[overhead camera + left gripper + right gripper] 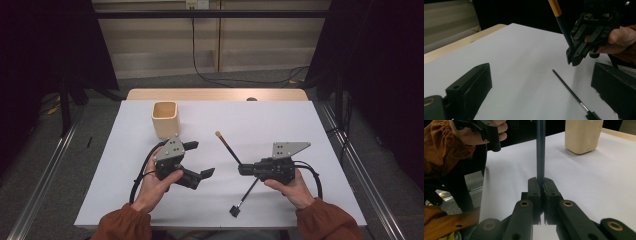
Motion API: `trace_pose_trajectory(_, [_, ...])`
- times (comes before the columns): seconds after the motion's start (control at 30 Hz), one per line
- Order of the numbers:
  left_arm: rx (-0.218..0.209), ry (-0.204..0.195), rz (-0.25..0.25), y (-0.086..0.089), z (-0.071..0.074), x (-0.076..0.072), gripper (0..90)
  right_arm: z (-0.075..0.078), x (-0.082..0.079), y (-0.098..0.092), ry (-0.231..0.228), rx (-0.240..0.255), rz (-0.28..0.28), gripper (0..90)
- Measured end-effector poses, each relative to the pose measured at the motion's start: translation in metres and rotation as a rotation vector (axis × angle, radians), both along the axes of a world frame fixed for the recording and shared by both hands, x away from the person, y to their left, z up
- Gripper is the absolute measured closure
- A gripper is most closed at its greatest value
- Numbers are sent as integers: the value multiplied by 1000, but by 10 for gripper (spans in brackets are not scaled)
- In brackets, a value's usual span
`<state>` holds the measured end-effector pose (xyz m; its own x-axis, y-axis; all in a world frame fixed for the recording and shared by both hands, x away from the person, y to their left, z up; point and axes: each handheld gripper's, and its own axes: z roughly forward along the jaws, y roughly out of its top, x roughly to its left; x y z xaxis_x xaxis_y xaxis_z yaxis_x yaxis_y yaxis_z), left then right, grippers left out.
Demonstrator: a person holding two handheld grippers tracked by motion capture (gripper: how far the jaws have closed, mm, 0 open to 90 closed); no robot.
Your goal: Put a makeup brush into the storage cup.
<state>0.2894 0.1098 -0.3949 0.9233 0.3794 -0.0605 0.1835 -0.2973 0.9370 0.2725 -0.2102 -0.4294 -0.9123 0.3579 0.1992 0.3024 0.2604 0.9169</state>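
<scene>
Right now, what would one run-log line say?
right tool: shut on brush | left tool: open | second brush: on table

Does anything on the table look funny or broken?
Nothing looks broken or spilled. One brush lies loose on the white table, while the right gripper pinches another brush with its tip tilted up. The wooden cup stands upright.

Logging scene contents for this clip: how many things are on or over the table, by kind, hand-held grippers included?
Brushes: 2, one clamped in the right gripper, the held brush, and one lying on the table, the loose brush
Wooden cups: 1, the cup
Grippers: 2, with the left gripper open
Total: 5
</scene>
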Motion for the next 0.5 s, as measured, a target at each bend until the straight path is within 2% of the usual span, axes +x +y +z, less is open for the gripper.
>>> trace_pose_trajectory(0.17, [-20,-7,-34,-10,-2,0,56,1,-1,0,-9,0,-6,860])
trace_pose_trajectory(0.27, [-48,7,-29,-17,0,0,56,1,-1,0,-10,2,-4,860])
trace_pose_trajectory(0.37, [-44,13,-30,-22,1,2,61,0,-1,1,-8,4,-4,860])
trace_pose_trajectory(0.4, [-55,10,-26,-23,1,2,69,0,-1,1,-6,4,-3,860])
trace_pose_trajectory(0.5, [-61,14,-34,-26,-2,1,114,-1,-1,2,-3,-1,-2,860])
